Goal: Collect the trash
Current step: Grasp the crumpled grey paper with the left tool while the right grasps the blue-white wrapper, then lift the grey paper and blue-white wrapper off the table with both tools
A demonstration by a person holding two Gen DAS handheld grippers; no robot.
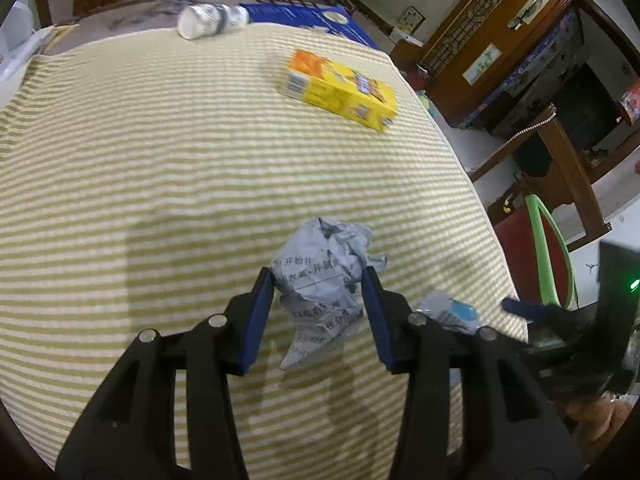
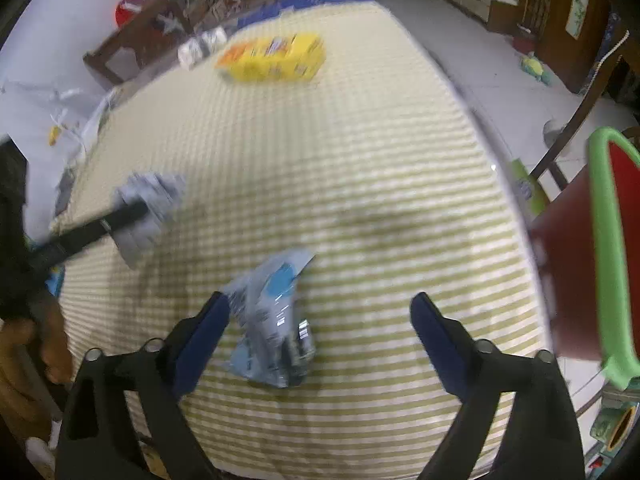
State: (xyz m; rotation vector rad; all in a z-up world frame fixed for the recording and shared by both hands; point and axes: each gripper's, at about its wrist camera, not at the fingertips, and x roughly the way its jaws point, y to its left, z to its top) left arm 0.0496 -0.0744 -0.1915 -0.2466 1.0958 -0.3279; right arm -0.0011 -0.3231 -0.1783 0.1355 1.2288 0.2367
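The left gripper [image 1: 318,292] has its 2 blue-padded fingers [image 1: 256,320] drawn in on either side of a crumpled ball of grey paper [image 1: 324,276], and both pads sit against the paper's sides; the ball rests on the desk's green-and-cream striped cloth [image 1: 160,168]. Printed Chinese characters run across the paper, among them "开始"; the rest is too creased to read.

The right gripper [image 2: 320,320] has its fingers [image 2: 200,332] spread wide, with no pad pressing on anything. A clear plastic wrapper [image 2: 272,320] with a light blue patch and small dark print lies on the cloth between them, close beside the left-hand finger; blur hides whether it touches. Its print cannot be read. In the left wrist view the same wrapper [image 1: 448,312] lies near the cloth's right edge, just beside the paper ball.

Farther across the cloth a yellow and orange carton [image 1: 340,90] lies on its side; its label is too blurred to read. A white paper cup [image 1: 200,20] with dark markings lies tipped over at the far edge. A red bin with a green rim [image 2: 608,248] stands off the desk's right side.
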